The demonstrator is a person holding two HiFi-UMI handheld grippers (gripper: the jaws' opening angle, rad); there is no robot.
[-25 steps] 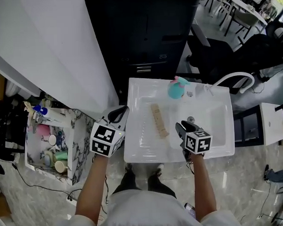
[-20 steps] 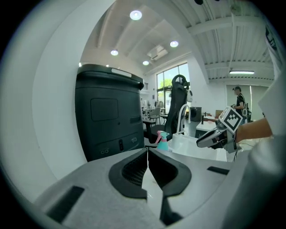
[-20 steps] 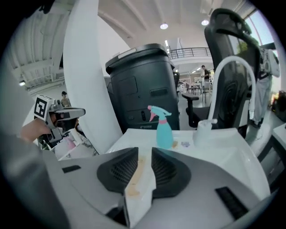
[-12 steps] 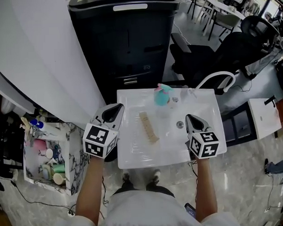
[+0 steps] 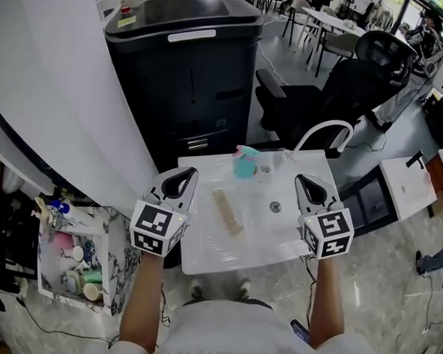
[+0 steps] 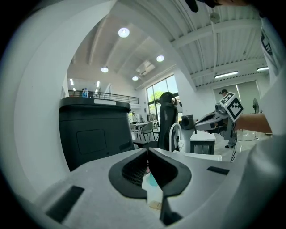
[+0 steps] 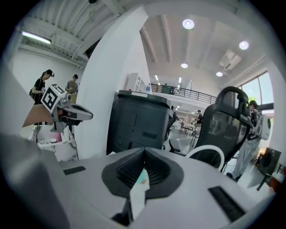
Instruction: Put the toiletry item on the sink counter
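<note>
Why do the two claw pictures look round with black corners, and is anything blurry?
Left gripper view and right gripper view: wide-angle lenses curve everything into a circle, corners black; the left claw and right claw look soft up close. Head view: the black cabinet leans and bulges, the sink is sharp.

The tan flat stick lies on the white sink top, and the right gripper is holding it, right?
Not quite. The tan flat stick does lie on the white sink top, but the right gripper is not holding it: its fingers are shut on nothing, off to the stick's right. The head view shows this.
</note>
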